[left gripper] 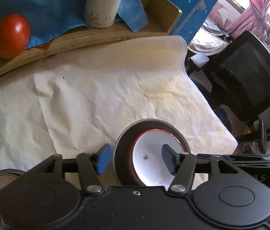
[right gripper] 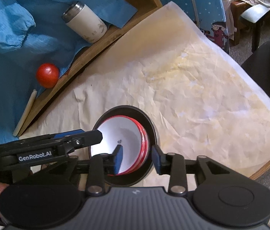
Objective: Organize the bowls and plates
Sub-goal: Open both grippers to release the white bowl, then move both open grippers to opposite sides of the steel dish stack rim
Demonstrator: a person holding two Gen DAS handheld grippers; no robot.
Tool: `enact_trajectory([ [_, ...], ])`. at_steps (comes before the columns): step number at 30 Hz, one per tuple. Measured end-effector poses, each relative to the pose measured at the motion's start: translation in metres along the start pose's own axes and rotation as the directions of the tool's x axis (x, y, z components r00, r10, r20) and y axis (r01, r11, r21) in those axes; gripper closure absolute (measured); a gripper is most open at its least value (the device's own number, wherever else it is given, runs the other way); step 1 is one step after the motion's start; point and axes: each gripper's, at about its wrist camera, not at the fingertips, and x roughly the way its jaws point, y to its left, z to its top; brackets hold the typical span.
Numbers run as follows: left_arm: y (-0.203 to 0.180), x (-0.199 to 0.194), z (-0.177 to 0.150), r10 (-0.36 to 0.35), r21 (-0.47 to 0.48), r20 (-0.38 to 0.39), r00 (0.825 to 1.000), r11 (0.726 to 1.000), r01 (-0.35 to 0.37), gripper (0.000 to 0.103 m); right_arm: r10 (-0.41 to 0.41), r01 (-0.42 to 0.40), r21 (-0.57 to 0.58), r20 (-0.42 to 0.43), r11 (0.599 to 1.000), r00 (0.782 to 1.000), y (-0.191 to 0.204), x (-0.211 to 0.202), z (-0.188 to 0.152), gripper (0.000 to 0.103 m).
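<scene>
White bowls (right gripper: 123, 143) with red rims sit stacked inside a dark bowl (right gripper: 152, 130) on the paper-covered worktop (right gripper: 192, 95). The left tool (left gripper: 135, 158) and the right tool (right gripper: 137, 158) both gape open, each straddling the dark bowl's rim without gripping.

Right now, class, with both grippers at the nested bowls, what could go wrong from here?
1. The red-rimmed bowls sit off-centre and tilted in the dark bowl; lifting may tip them out.
2. The right gripper and left gripper straddle opposite rims and could pull against each other.
3. Dragging could crease the wrinkled paper.
</scene>
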Motion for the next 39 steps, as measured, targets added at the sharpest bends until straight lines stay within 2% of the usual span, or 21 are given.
enact_trajectory([
  [1,0.001,-0.001,0.0,-0.001,-0.006,0.007,1.0,1.0,0.001,0.035,0.001,-0.001,-0.001,0.003,1.0,1.0,0.0,-0.001,0.001,0.057],
  [5,0.004,-0.005,0.004,0.018,-0.029,0.029,0.999,0.999,-0.017,0.015,0.006,-0.006,-0.001,0.015,1.0,1.0,-0.003,-0.003,0.003,0.042],
  [9,0.008,-0.005,0.006,0.034,-0.056,0.03,0.999,0.998,-0.032,0.003,0.02,-0.019,-0.008,0.029,1.0,0.999,-0.005,-0.006,0.007,0.032],
  [14,0.01,-0.006,0.01,0.05,-0.088,0.047,0.998,0.995,-0.046,0.001,0.037,-0.037,-0.009,0.041,0.999,0.998,-0.01,-0.009,0.012,0.012],
  [17,0.01,-0.005,0.012,0.064,-0.105,0.051,0.997,0.993,-0.059,0.001,0.048,-0.047,-0.005,0.044,0.999,0.998,-0.015,-0.01,0.016,0.003],
  [19,0.009,-0.005,0.013,0.071,-0.116,0.055,0.996,0.991,-0.064,0.001,0.058,-0.058,-0.004,0.046,0.998,0.997,-0.017,-0.011,0.019,0.0],
  [27,0.009,-0.005,0.017,0.136,-0.177,0.068,0.988,0.977,-0.122,0.001,0.129,-0.128,-0.02,0.058,0.992,0.99,-0.032,-0.009,0.036,0.0],
  [33,0.004,-0.009,0.02,0.196,-0.229,0.081,0.977,0.958,-0.174,0.001,0.177,-0.17,-0.09,0.074,0.981,0.981,-0.042,-0.01,0.051,0.0],
  [39,-0.001,-0.018,0.022,0.227,-0.289,0.072,0.971,0.937,-0.197,0.001,0.219,-0.206,-0.153,0.08,0.967,0.972,-0.048,-0.011,0.06,0.0],
])
